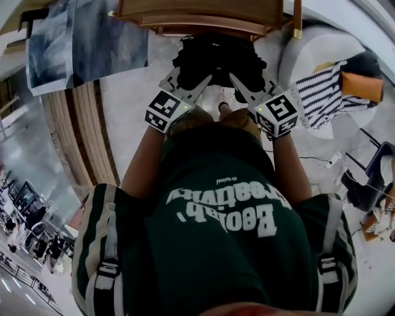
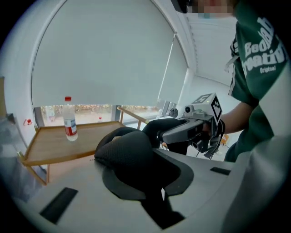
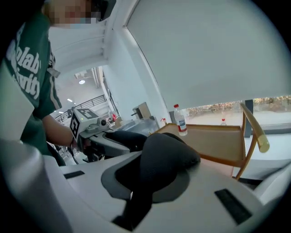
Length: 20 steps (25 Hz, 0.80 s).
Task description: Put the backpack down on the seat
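A black backpack (image 1: 216, 58) hangs in front of the person, just short of the wooden seat (image 1: 203, 15). My left gripper (image 1: 205, 79) and right gripper (image 1: 236, 79) meet at its near side. In the left gripper view, my left gripper (image 2: 145, 182) is shut on a padded black shoulder strap (image 2: 127, 152). My right gripper (image 3: 141, 191) is shut on the other padded strap (image 3: 166, 157). Each gripper view shows the other gripper: the right gripper (image 2: 191, 129) and the left gripper (image 3: 97, 136). The wooden seat (image 2: 68, 145) lies beyond the straps.
A clear water bottle (image 2: 69, 119) with a red cap stands on the wooden seat (image 3: 213, 141). A striped black-and-white cloth (image 1: 324, 92) and an orange item (image 1: 361, 86) lie on a white round piece (image 1: 321, 46) to the right. A window blind fills the background.
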### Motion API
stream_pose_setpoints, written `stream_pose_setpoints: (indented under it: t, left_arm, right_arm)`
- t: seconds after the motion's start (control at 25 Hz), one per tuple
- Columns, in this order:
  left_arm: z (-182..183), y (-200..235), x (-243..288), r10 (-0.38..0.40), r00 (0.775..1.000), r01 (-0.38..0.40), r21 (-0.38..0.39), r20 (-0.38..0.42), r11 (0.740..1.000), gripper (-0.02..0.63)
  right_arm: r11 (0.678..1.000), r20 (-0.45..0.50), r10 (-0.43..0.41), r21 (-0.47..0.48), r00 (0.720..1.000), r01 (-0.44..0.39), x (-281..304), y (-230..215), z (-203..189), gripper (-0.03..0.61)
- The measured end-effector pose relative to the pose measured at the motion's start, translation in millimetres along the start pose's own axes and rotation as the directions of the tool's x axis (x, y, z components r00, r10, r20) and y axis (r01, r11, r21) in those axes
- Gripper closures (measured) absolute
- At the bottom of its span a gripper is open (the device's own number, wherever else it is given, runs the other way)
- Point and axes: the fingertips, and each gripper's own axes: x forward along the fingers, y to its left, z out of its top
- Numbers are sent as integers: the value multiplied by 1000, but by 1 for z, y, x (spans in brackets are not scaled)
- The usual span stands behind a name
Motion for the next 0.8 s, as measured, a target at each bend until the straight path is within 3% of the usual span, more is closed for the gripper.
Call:
stream_pose_setpoints:
  t: [0.32,0.48,0.8]
  left_arm:
    - [86,19,-92,-8,987,-20,167,162,986,538]
    - [130,26,-135,-28,971,-25,217,236,976,538]
    - [178,44,-208,-48,921,-43,223,386,974,537]
  right_arm:
    - [982,130,-60,-168,990,82,6,57,109,517]
    - [953,253,-90,-258,963,157,4,88,168,518]
    - [907,378,-142,-321,915,273,13,143,232,518]
